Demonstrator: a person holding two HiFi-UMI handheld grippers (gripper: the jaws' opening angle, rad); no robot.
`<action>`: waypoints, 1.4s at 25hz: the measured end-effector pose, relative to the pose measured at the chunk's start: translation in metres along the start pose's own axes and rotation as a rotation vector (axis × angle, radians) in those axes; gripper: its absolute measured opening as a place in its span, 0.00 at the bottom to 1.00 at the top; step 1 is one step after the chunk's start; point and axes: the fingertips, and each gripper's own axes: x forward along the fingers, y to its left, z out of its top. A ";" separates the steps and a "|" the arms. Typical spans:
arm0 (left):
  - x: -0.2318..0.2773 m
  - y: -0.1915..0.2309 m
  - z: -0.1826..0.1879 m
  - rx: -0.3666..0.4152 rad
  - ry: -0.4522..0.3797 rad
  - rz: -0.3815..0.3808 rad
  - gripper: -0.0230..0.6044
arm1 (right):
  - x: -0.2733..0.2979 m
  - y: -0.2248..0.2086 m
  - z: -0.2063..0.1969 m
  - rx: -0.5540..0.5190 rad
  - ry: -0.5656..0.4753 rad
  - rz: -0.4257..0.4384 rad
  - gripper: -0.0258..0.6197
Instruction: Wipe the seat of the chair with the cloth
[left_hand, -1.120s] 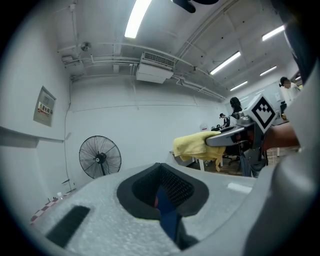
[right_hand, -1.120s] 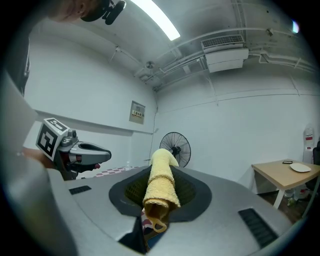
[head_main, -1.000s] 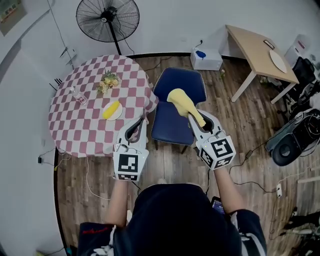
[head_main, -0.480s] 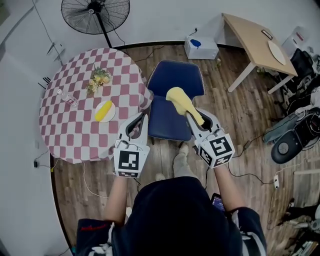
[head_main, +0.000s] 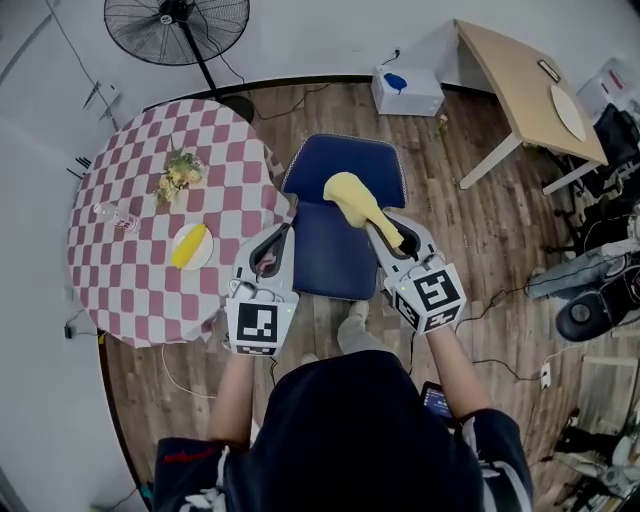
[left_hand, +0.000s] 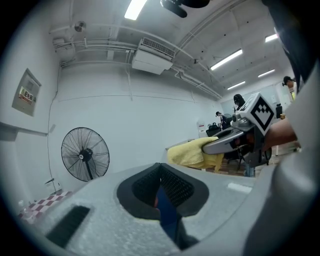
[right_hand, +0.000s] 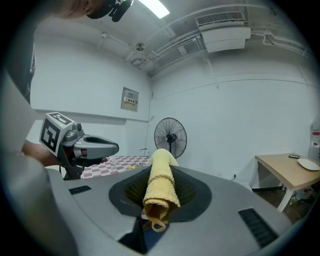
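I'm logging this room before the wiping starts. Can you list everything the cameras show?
chair: one, blue, mid-floor ahead of both tools
cloth: one, yellow, over the chair, gripped at one end
round table: one, red-and-white check, left of the chair
flowers: one bunch, yellowish, on the round table
bottle: one, clear, round table's left side
plate: one, white, with something yellow on it, on the round table
fan: one, black, by the far wall
box: one, white, by the wall beyond the chair
wooden table: one, pale wood, upper right
black gear: several pieces, right edge
left tool: one, grey, shut, empty
right tool: one, grey, shut on the cloth
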 end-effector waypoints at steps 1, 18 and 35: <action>0.011 -0.001 0.000 -0.003 0.004 0.000 0.06 | 0.005 -0.010 -0.001 0.004 0.007 0.005 0.15; 0.120 -0.004 -0.052 -0.069 0.174 0.074 0.06 | 0.071 -0.109 -0.066 0.063 0.164 0.114 0.15; 0.152 -0.021 -0.208 -0.204 0.365 -0.156 0.06 | 0.111 -0.079 -0.208 0.181 0.389 0.037 0.15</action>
